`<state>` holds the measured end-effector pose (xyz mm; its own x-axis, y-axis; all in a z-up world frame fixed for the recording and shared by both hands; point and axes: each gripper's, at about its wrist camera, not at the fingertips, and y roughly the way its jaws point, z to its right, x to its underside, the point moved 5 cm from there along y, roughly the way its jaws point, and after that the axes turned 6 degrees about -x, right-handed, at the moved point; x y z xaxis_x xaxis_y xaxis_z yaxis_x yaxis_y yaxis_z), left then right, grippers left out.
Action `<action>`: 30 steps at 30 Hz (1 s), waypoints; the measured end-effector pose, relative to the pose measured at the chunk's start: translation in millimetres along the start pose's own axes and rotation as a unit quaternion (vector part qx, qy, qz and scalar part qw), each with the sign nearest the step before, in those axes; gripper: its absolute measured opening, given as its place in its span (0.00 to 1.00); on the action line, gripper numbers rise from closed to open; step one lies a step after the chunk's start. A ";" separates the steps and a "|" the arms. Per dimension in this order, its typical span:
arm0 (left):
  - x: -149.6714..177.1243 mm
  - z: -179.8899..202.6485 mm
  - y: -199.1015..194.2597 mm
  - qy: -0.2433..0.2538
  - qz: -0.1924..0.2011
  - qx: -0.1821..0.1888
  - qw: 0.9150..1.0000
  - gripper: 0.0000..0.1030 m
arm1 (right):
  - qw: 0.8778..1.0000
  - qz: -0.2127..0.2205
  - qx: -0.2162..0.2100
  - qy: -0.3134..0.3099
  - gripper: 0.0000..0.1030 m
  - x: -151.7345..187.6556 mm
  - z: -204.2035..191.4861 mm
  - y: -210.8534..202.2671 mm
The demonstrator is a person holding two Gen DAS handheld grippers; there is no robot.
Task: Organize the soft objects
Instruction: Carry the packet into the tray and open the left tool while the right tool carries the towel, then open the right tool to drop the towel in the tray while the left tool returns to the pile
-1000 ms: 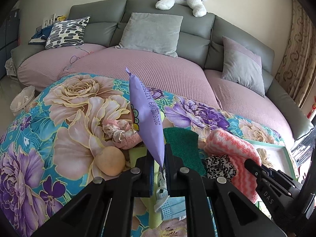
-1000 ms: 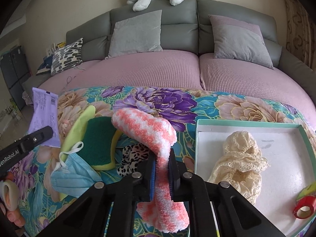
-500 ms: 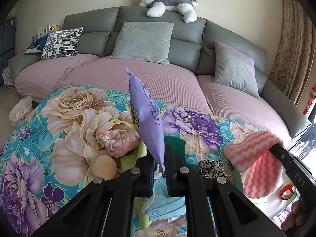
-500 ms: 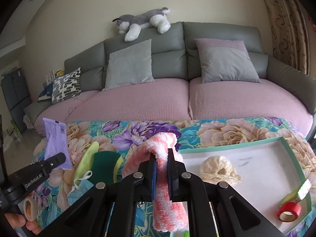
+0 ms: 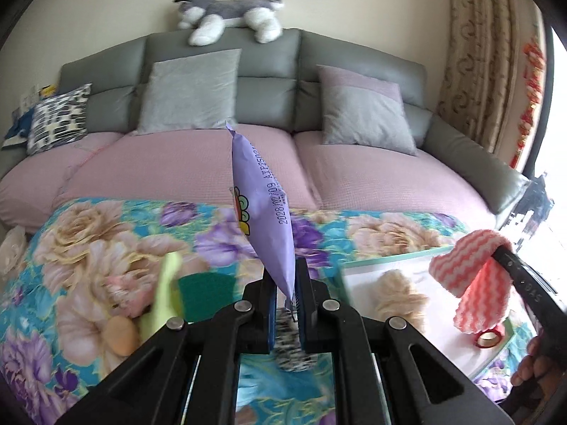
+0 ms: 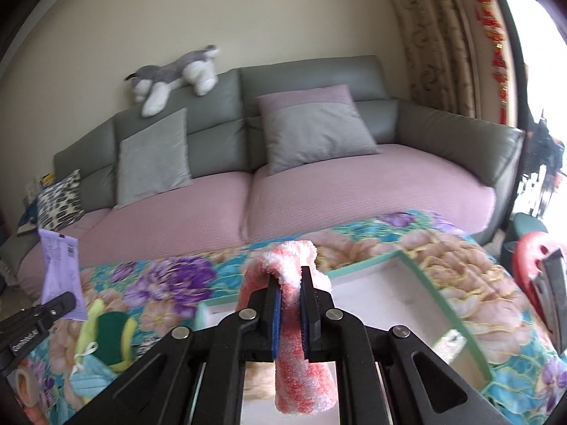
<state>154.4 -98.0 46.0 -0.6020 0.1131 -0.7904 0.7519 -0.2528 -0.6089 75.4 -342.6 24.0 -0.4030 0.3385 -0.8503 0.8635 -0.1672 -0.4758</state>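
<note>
Right now my left gripper [image 5: 286, 304] is clamped tight on the bottom edge of a purple packet [image 5: 263, 209], which stands upright between the fingers with its printed date code facing right. My right gripper [image 6: 287, 304] is closed just as firmly on a pink-and-white fuzzy cloth [image 6: 294, 322]; the cloth is folded over the jaws, one end humped up above them and the other hanging down below. From the left wrist view that same cloth dangles at the right edge, above the white tray [image 5: 421, 265] with its green rim.

Inside the tray lies a cream lace piece [image 5: 397, 294], and a red roll of tape [image 5: 488, 337] sits near its right end, just under the hanging cloth. Left of the tray, on the floral tablecloth [image 5: 88, 233], a green sponge [image 5: 207, 292] rests against a yellow-green cloth [image 5: 164, 294], with a peach-coloured round piece [image 5: 120, 334] near them. A leopard-print scrunchie [image 5: 288, 349] shows blurred right beneath my left fingers. In the right wrist view a light blue face mask [image 6: 90, 377] lies beside the sponge.

Beyond the table stretches the grey sofa [image 6: 312, 81] with pink seat covers, grey cushions and a plush husky [image 5: 226, 14] lying along its back.
</note>
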 end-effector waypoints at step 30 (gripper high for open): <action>33.0 149.4 59.9 0.112 -0.075 0.109 0.985 0.62 | 0.996 -0.038 0.077 0.029 0.17 12.7 68.8 11.7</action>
<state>139.4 -252.9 -6.6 -0.6088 0.3688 -0.7024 0.5684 -0.4149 -0.7105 59.5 -404.0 -7.9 -0.4434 0.4088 -0.7976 0.7720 -0.2779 -0.5716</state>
